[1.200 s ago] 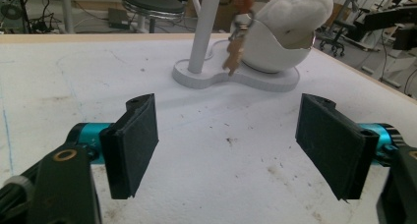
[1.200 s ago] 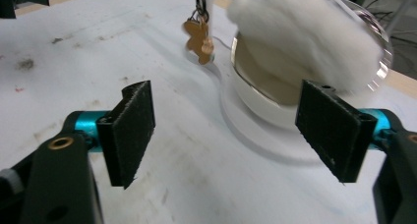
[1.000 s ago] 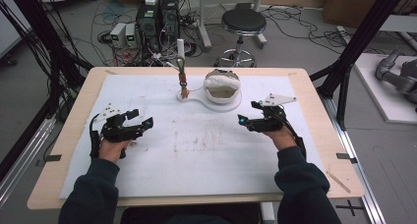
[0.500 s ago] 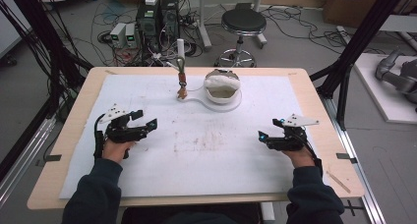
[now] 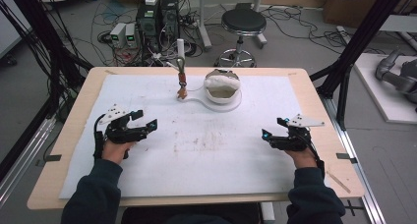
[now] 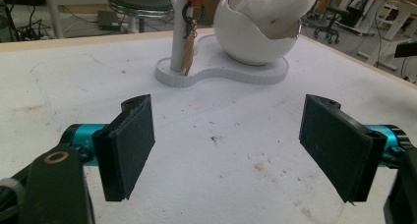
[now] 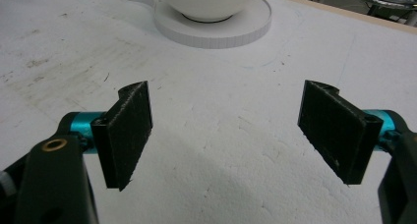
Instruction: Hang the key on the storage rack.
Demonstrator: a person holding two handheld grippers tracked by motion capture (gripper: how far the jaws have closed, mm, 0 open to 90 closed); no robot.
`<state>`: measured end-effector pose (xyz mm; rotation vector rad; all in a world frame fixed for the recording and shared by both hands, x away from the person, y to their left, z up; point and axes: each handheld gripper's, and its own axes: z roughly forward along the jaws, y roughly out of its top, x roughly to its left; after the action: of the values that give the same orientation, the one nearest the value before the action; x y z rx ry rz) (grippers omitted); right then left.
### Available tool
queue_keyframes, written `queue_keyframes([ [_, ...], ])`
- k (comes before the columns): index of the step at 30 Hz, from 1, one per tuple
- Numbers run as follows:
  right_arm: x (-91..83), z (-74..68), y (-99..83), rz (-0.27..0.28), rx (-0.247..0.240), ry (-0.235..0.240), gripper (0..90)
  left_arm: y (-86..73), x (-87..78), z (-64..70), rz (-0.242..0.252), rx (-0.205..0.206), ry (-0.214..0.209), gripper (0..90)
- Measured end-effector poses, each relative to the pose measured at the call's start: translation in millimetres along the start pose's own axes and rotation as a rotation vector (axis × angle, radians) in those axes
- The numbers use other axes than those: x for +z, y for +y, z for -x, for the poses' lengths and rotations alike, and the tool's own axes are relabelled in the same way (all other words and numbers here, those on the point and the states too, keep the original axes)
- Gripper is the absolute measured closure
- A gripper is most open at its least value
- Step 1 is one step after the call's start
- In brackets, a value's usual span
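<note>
The left gripper (image 5: 146, 121) has its fingers (image 6: 125, 145) spread wide with nothing between them; in the left gripper view only stained white sheet shows in the gap. The right gripper (image 5: 273, 128) is likewise wide apart and empty, its fingers (image 7: 127, 130) over bare sheet. Each gripper is held in a hand over the white sheet (image 5: 206, 150) that covers the worktop (image 5: 314, 101), the left one toward the left side, the right one toward the right side, well apart from each other.

Ahead of both, near the far edge of the sheet, stands a white base (image 5: 196, 100) carrying a thin upright post (image 6: 178, 32) and a white, egg-shaped bowl (image 5: 222, 86) with a broken-looking rim. A small brown thing on a ring (image 6: 189, 47) hangs from the post, reaching down to just above the base. The bowl sits just to the right of the post in the high view. Both grippers are well short of the base, touching neither it nor the hanging piece.

Beyond the worktop, a round stool (image 5: 243, 22) and boxes with tangled cables stand on the floor.
</note>
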<state>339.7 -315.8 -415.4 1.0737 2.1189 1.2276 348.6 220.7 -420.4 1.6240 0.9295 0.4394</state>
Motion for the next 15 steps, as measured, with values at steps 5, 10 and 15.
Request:
queue_keyframes([
  [5, 0.3, -0.4, 0.4, 0.0, 0.002, -0.005, 21.0, 0.2, 0.1, 2.1, 0.0, 0.006, -0.005, 21.0],
  [10, 1.4, -1.0, 0.1, -0.007, -0.001, -0.003, 21.0, 0.5, -0.8, 2.2, 0.002, 0.006, -0.004, 21.0],
  [15, 1.2, -0.5, -0.5, -0.01, 0.0, -0.005, 21.0, 0.2, 0.5, 3.4, -0.004, 0.012, -0.008, 21.0],
])
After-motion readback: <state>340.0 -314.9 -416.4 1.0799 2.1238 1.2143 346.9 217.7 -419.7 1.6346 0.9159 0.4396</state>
